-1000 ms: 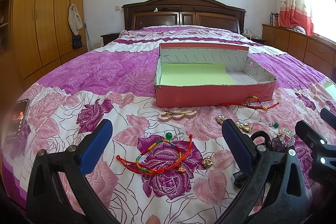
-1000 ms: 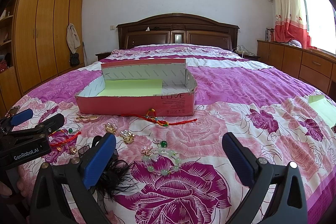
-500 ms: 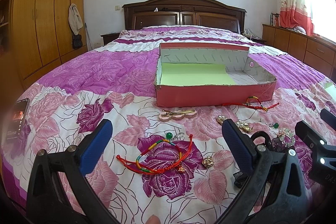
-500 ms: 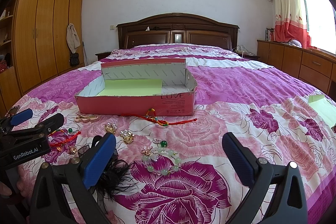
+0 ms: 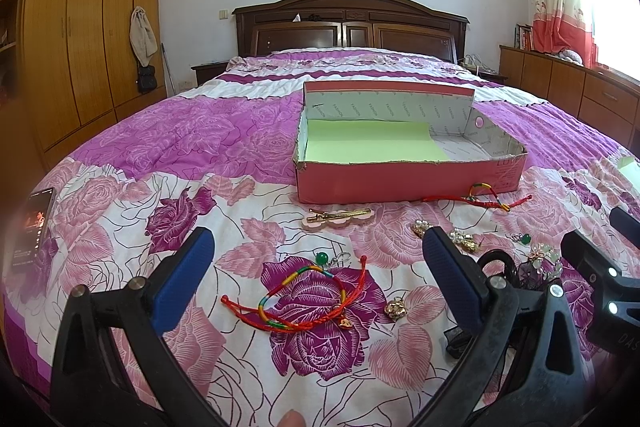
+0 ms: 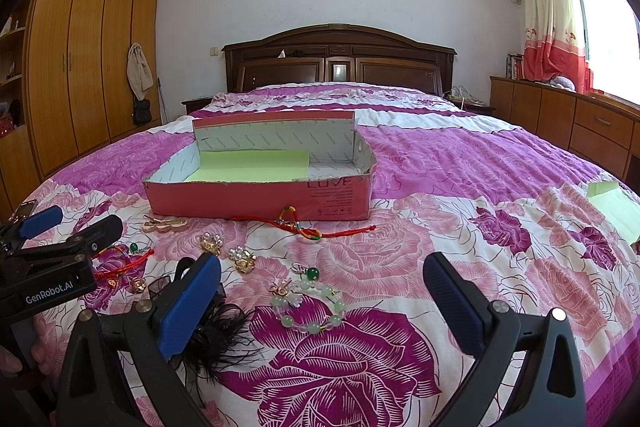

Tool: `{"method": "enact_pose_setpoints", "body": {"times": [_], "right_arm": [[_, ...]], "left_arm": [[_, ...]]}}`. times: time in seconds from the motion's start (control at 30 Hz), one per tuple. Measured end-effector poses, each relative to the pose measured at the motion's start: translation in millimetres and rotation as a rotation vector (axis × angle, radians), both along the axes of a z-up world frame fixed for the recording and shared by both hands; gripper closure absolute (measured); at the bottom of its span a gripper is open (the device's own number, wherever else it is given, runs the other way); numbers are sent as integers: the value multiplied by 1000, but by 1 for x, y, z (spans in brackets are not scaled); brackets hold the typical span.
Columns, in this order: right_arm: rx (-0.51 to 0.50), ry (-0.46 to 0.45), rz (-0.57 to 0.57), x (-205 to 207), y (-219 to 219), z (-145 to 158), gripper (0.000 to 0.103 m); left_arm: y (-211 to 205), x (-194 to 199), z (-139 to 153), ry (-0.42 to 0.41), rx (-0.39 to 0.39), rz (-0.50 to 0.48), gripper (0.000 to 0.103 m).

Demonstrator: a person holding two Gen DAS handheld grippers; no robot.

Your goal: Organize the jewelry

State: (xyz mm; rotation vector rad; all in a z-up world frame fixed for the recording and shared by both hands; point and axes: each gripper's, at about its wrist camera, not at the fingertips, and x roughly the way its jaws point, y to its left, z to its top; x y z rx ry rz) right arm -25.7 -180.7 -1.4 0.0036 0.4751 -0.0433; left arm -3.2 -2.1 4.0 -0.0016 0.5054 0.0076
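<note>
Where jewelry (image 5: 308, 297) lies, rose-print bedspread (image 6: 460, 163) meets wooden headboard (image 6: 340, 57)

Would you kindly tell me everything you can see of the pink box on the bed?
The pink box is a shallow, lidless cardboard tray, pink outside and white printed inside, with "LOVE" lettered on its front. Its top edges look rough, and the back wall stands higher than the front. A green sheet covers most of the floor; no jewelry is inside. It rests flat on the quilt, and a red cord bracelet lies along its front.
</note>
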Motion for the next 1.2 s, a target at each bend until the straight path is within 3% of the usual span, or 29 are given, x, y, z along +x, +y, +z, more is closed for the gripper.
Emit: {"method": "enact_pose_setpoints", "body": {"times": [0.47,1.03,1.2], "right_arm": [[1,12,3,1,0,-1,0],[60,71,-7,19,-13,9,0],[77,94,-16,26,-19,8,0]], "left_arm": [[-1,5,-4,21,-2,-3,6],[3,40,3,168,-30,-49,6],[4,63,2,231,-72,-48,6]]}}
